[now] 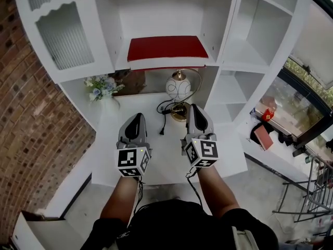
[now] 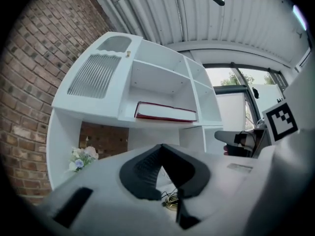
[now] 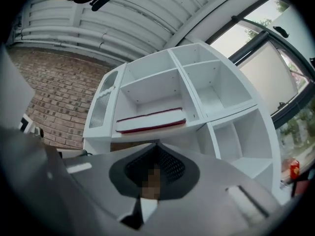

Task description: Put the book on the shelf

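The red book (image 1: 167, 48) lies flat on the middle shelf of the white cabinet (image 1: 244, 56); it also shows as a red-edged slab in the left gripper view (image 2: 165, 112) and the right gripper view (image 3: 150, 121). Both grippers hang side by side over the white desk top (image 1: 166, 155), below and well short of the book. My left gripper (image 1: 138, 117) is shut, its dark pads meeting at the tip (image 2: 161, 147) with nothing between them. My right gripper (image 1: 195, 109) is shut too, its jaws closed together (image 3: 157, 146) and empty.
A round white lamp on a brass base (image 1: 178, 87) stands just beyond the grippers, its black cord (image 1: 163, 120) trailing over the desk. A small bunch of flowers (image 1: 101, 87) sits at the back left. A ribbed-glass cabinet door (image 1: 62, 33) and brick wall (image 1: 26, 113) are on the left.
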Available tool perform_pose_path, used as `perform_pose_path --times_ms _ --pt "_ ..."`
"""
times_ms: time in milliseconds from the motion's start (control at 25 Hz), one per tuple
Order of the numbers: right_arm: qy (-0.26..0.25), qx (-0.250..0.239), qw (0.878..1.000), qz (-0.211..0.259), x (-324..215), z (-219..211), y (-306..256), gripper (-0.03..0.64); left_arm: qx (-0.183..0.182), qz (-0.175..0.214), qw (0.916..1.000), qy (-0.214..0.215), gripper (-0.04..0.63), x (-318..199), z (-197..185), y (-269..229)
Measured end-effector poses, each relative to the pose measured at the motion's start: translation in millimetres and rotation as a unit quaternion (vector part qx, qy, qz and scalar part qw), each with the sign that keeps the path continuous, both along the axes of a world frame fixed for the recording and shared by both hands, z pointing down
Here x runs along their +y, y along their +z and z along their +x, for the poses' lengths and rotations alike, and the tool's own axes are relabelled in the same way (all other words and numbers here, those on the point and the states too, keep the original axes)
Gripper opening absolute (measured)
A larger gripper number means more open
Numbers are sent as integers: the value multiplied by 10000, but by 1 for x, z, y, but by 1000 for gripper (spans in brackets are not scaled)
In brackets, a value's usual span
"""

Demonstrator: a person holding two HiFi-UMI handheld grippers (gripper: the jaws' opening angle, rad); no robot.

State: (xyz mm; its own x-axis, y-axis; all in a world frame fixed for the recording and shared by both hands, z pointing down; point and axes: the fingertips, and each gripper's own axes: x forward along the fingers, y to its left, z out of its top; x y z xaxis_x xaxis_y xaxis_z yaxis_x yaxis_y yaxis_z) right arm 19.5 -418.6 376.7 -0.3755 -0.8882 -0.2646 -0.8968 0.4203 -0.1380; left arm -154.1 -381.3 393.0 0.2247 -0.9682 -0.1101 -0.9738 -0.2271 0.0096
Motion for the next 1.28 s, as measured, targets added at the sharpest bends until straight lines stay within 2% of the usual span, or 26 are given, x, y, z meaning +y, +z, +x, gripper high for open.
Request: perform_pose_path --times_ms 280,440,1280 --pt "-100 255 9986 -462 19 -7 43 9 -17 -341 9994 1 -2 20 2 33" --pt "-147 281 9979 -566 25 -7 51 9 5 -454 9990 6 -2 28 4 41" --pt "-177 281 9974 -646 47 -8 54 9 61 -473 9988 115 -2 47 9 40"
